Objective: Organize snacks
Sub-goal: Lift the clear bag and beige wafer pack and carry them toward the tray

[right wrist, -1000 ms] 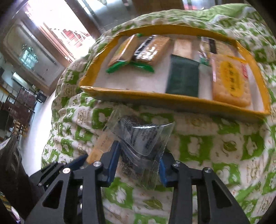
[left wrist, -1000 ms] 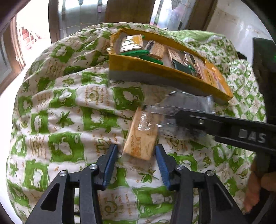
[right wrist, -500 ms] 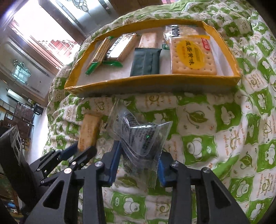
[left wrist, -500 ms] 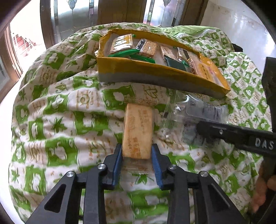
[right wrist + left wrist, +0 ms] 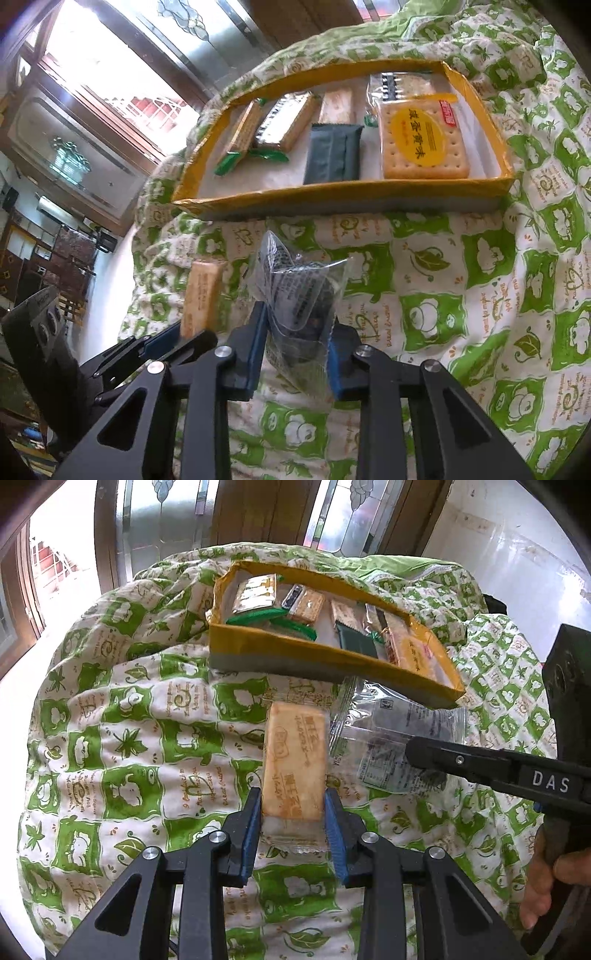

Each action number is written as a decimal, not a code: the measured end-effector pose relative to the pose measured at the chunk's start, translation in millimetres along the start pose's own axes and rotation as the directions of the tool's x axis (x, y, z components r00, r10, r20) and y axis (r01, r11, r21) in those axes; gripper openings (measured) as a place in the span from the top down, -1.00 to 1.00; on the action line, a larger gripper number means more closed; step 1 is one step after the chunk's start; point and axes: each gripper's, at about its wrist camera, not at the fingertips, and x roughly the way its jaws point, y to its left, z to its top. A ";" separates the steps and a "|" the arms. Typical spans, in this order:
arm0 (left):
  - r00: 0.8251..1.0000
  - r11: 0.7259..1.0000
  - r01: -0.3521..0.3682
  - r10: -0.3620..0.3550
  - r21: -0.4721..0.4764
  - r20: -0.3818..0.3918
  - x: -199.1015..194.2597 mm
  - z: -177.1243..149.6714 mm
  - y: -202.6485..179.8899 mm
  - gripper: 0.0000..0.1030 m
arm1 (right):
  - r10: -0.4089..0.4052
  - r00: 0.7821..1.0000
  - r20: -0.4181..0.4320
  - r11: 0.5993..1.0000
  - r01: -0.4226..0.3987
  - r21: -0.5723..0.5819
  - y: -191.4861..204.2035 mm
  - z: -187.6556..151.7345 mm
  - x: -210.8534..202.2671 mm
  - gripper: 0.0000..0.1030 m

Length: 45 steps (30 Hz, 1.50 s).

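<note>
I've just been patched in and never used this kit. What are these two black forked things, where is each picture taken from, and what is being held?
They are hand-held tongs, one in each of a person's hands, each with a camera looking along its fingers.

Left-hand view: the left tongs are shut on a tan biscuit packet. The black bar at the right is the other tool.

Right-hand view: the right tongs pinch a clear wrapper with dark contents.

Everything sits on a green-and-white quilt. Beyond is a yellow-rimmed tray already holding several snack packets.
</note>
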 end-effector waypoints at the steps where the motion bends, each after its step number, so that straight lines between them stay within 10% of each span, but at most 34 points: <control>1: 1.000 1.000 0.001 -0.001 0.001 0.002 -1.5 0.2 -0.3 0.34 | 0.006 1.000 0.005 1.000 -0.006 -0.001 0.3 -0.3 -2.3 0.47; 45: 1.000 1.000 0.000 0.001 -0.012 0.028 -24.8 6.5 -8.8 0.34 | 0.056 0.996 0.071 0.998 -0.057 0.013 -11.1 -4.9 -31.5 0.52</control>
